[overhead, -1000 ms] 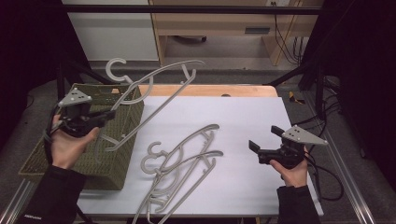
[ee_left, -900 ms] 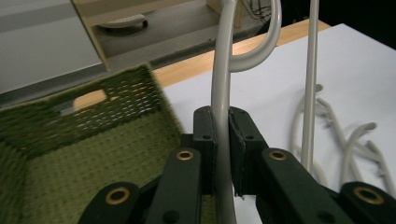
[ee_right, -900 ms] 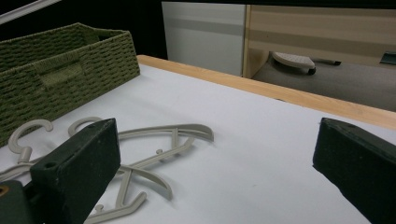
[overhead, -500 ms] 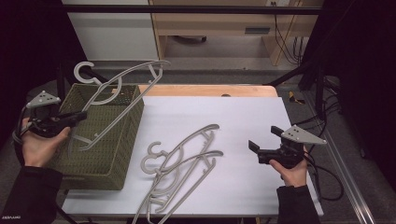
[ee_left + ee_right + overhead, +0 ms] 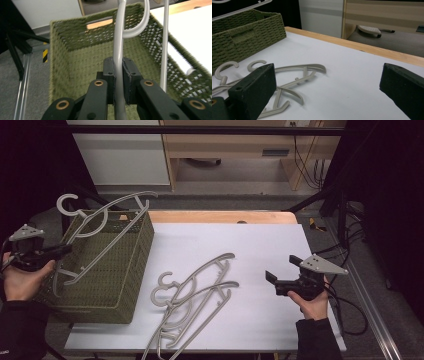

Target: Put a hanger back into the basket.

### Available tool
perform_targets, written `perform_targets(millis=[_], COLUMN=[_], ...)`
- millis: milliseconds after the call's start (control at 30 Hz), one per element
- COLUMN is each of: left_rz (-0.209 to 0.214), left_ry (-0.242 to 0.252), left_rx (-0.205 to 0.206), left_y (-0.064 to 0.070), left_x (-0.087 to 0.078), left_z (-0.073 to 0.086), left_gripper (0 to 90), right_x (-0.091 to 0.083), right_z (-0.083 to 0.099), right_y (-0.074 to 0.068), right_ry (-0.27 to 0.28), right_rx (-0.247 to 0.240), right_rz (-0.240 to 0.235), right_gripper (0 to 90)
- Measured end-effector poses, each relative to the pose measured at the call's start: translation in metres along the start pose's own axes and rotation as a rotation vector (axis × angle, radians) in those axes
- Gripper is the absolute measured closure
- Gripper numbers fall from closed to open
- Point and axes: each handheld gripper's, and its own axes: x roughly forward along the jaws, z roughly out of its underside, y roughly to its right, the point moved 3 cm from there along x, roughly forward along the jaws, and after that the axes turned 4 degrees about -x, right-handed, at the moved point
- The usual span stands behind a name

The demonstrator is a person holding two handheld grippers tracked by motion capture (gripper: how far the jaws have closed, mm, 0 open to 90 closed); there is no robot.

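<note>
- Nearest to the person's edge of the table (image 5: 280, 245), a loose pile of grey hangers (image 5: 192, 305) lies flat on the white top, their hooks pointing toward the basket and their arms crossing one another.
- Just to the right of that pile, well apart from it, the right gripper (image 5: 276, 281) is held low over the white surface in the person's right hand (image 5: 311, 302); its jaws stand wide open with nothing between them, and in the right gripper view (image 5: 327, 87) the pile shows beyond the left jaw.
- Over on the left, the left gripper (image 5: 62, 251) sits in the person's left hand (image 5: 20, 282), beside the outer wall of the basket (image 5: 107, 285).
- Its jaws are closed tight on the grey hanger (image 5: 102, 220); in the left gripper view (image 5: 118, 75) the hanger's bar (image 5: 119, 40) runs straight up between the two pads.
- That held hanger hangs tilted above the open top of the green woven basket, with its hook (image 5: 67, 205) past the far left corner and its lower bar down near the basket's left rim.
- Farther back, a strip of bare wood (image 5: 220, 216) edges the table.
- Beyond that stand a white cabinet (image 5: 120, 155) and a wooden piece of furniture (image 5: 235, 145) on the grey floor.
</note>
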Motion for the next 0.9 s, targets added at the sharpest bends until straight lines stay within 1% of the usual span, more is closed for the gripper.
perform_targets(millis=[33, 67, 100, 167, 200, 233, 267, 367, 400, 467, 533, 567, 600, 667, 733, 800, 833, 867, 900], left_rz=[-0.005, -0.005, -0.019, -0.038, -0.041, -0.047, -0.049, -0.049, -0.047, -0.05, -0.051, -0.051, -0.059, -0.085, -0.094, -0.095, -0.104, -0.104, -0.115], left_ry=[-0.006, -0.006, -0.018, -0.033, -0.038, -0.049, -0.053, -0.058, -0.077, -0.087, -0.095, -0.114, -0.117, -0.148, -0.171, -0.184, -0.197, -0.197, -0.209], left_rx=[-0.002, -0.002, -0.002, 0.001, -0.001, 0.006, 0.006, 0.007, 0.024, 0.024, 0.025, 0.036, 0.04, 0.049, 0.052, 0.045, 0.054, 0.054, 0.065], left_y=[-0.003, -0.003, -0.009, -0.016, -0.018, -0.021, -0.023, -0.026, -0.03, -0.033, -0.034, -0.035, -0.035, -0.033, -0.031, -0.028, -0.027, -0.027, -0.025], left_x=[0.0, 0.0, -0.001, -0.002, -0.002, -0.002, -0.002, 0.0, 0.0, 0.002, 0.003, 0.006, 0.008, 0.014, 0.019, 0.025, 0.028, 0.028, 0.029], left_z=[0.003, 0.003, 0.008, 0.014, 0.015, 0.018, 0.02, 0.024, 0.027, 0.031, 0.033, 0.036, 0.038, 0.042, 0.045, 0.048, 0.049, 0.049, 0.048], left_gripper=[81.6, 81.6, 81.5, 81.6, 81.6, 81.6, 81.6, 81.6, 81.6, 81.6, 81.5, 81.5, 81.5, 81.5, 81.5, 81.4, 81.4, 81.4, 81.4], right_x=[0.0, 0.0, 0.0, 0.0, 0.0, 0.0, 0.0, 0.001, 0.001, 0.001, 0.001, 0.001, 0.001, 0.001, 0.001, 0.002, 0.002, 0.002, 0.002], right_z=[0.0, 0.0, 0.0, 0.0, 0.0, 0.0, 0.0, 0.0, 0.001, 0.001, 0.001, 0.001, 0.001, 0.001, 0.001, 0.001, 0.001, 0.001, 0.001], right_y=[0.0, 0.0, 0.0, 0.001, 0.001, 0.001, 0.0, 0.0, 0.0, 0.0, 0.0, 0.001, 0.001, 0.001, 0.0, 0.0, 0.0, 0.0, 0.0], right_ry=[0.002, 0.002, 0.002, 0.001, 0.001, 0.002, 0.003, -0.001, -0.002, -0.002, -0.003, -0.002, -0.002, -0.003, -0.004, -0.003, -0.003, -0.003, -0.003], right_rx=[-0.002, -0.002, -0.004, -0.008, -0.008, -0.007, 0.0, -0.005, -0.005, -0.005, -0.005, -0.005, -0.005, -0.004, -0.003, -0.006, -0.006, -0.006, -0.005], right_rz=[0.002, 0.002, 0.001, 0.002, 0.002, 0.004, 0.0, 0.004, 0.005, 0.005, 0.005, 0.005, 0.005, 0.006, 0.006, 0.005, 0.005, 0.006, 0.006], right_gripper=[1.0, 1.0, 1.0, 1.0, 1.0, 1.0, 1.0, 1.0, 1.0, 1.0, 1.0, 1.0, 1.0, 1.0, 1.0, 1.0, 1.0, 1.0, 1.0])
